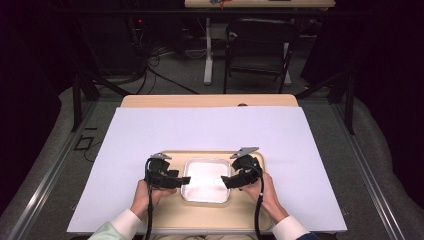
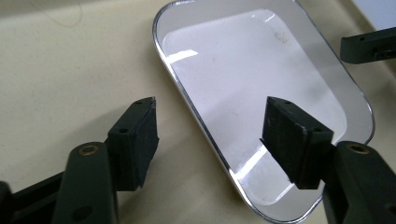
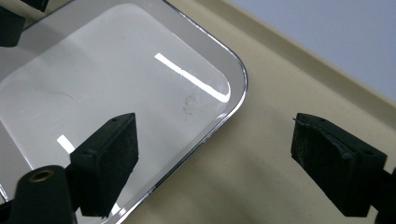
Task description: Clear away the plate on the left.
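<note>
I am holding my left gripper [image 1: 184, 180] and my right gripper [image 1: 226, 181] with jaws spread apart, each straddling one rim of the shiny rectangular metal tray [image 1: 195, 196] without pressing on it. The tray is lying between the two grippers, its long axis running away from me, equally near both hands, on the beige plastic serving tray [image 1: 210, 220] atop the white-covered bench [image 1: 200, 127]. I am counting one metal tray, one serving tray, two grippers.
</note>
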`<state>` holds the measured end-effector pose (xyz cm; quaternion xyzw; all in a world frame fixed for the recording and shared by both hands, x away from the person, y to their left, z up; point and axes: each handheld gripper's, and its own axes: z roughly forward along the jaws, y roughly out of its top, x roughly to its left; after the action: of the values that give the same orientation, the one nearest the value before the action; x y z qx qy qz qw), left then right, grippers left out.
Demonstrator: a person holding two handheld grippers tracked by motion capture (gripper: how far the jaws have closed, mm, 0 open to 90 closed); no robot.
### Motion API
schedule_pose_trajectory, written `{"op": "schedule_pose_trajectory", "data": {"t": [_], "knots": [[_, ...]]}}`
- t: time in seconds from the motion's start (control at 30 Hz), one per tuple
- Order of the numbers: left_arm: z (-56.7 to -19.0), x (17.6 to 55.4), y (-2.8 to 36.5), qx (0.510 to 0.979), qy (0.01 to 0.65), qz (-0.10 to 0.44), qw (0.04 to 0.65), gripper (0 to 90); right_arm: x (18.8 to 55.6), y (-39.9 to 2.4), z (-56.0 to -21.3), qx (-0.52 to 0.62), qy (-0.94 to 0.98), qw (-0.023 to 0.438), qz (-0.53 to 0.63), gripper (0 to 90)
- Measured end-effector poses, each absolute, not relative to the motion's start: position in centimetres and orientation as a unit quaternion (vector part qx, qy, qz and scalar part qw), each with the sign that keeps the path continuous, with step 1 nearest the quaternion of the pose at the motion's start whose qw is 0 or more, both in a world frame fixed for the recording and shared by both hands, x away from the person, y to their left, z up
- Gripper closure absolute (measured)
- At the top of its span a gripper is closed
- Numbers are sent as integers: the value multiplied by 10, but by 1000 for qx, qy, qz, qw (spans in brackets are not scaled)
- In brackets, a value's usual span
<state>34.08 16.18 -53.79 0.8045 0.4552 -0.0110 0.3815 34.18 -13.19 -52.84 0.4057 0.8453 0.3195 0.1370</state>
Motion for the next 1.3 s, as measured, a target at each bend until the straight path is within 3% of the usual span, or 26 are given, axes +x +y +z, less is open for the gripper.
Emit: {"op": "schedule_pose_trajectory", "data": {"t": [0.3, 0.7, 0.93, 1.3], "knots": [[-516, 336, 172, 814, 417, 24, 404, 200, 332, -144, -502, 384, 826, 172, 375, 28], [-485, 322, 191, 818, 377, 107, 421, 52, 306, -172, -473, 347, 792, 229, 446, 0], [-479, 308, 203, 815, 362, 140, 430, 3, 288, -195, -462, 338, 771, 267, 469, 0], [-473, 288, 236, 788, 361, 177, 467, 0, 267, -220, -459, 354, 745, 305, 476, 0]]}}
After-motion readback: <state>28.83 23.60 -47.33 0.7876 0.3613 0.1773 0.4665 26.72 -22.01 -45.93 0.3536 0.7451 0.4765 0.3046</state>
